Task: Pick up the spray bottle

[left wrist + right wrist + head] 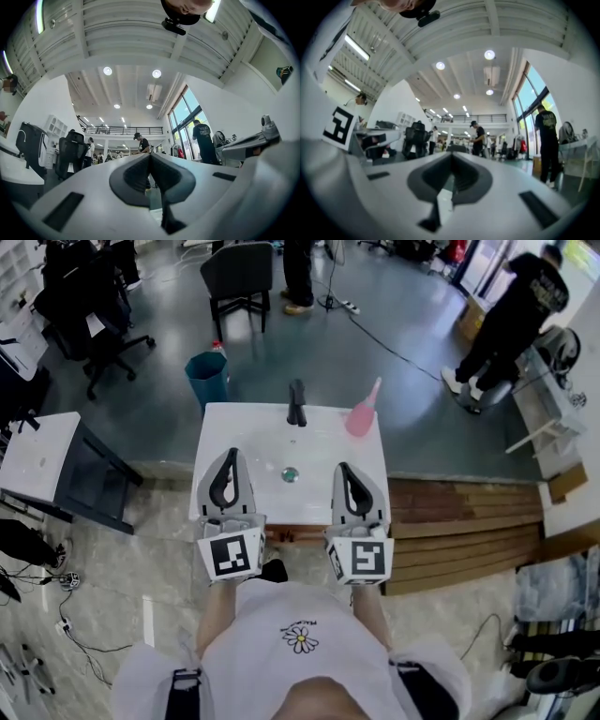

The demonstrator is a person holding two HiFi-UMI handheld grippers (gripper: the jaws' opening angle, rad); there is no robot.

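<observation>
task not begun: spray bottle (362,412) untouched, far right of table (234,427); left gripper (230,457) & right gripper (343,471) both closed, empty, near edge

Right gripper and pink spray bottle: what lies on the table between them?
Only bare white table between right gripper and spray bottle, in the head view; the small round thing lies further left.
</observation>
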